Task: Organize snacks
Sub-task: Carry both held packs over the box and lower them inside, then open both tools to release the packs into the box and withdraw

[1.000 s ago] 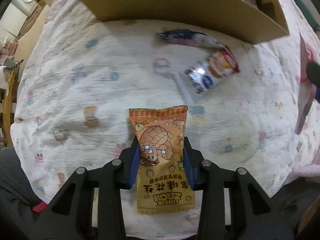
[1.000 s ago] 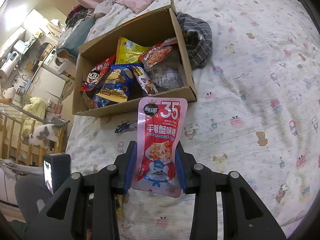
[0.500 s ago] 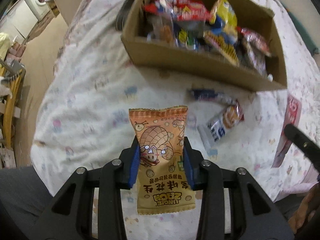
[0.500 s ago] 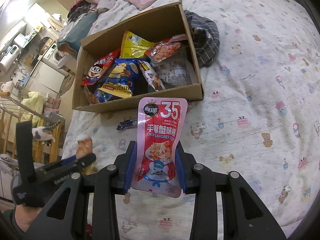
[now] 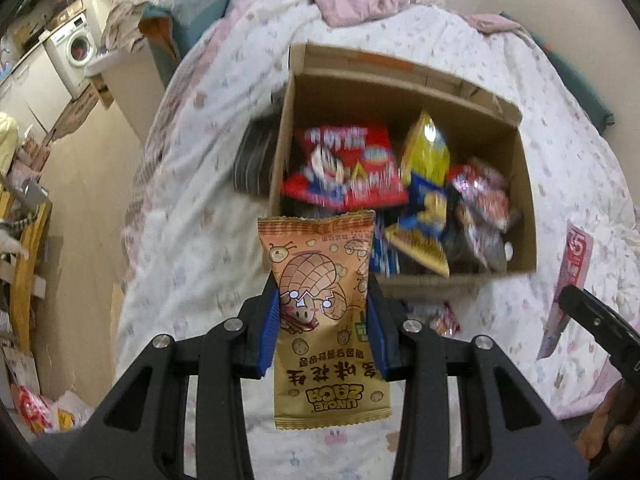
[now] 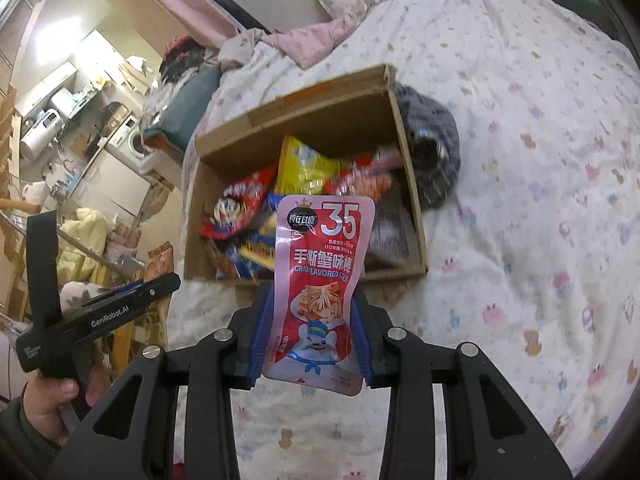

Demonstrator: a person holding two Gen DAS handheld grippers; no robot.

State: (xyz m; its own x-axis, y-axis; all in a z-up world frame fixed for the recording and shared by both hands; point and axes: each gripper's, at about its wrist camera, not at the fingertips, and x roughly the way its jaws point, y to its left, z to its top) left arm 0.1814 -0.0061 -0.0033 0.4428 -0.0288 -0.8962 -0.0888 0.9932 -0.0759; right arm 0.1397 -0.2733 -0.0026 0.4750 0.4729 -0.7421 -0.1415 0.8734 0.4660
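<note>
Left gripper (image 5: 322,316): blue pads pinch an orange peanut pack (image 5: 320,300) at its middle; the pack stands upright, top edge above the fingertips, print upside down.
Right gripper (image 6: 308,320): jaws clamp a pink crab-stick pouch (image 6: 320,280) by its sides, upright, label facing the camera.
Box (image 5: 524,200): open cardboard, on the bed (image 5: 200,200) beyond both packs, filled with snack bags (blurred, brands unreadable).
Hidden: each pack covers part of the box's near wall; a small wrapper (image 5: 448,320) lies half seen behind the left finger.
Pose: both grippers tilt downward toward the box; a hand (image 6: 44,400) grips the left handle, at the frame's edge.
</note>
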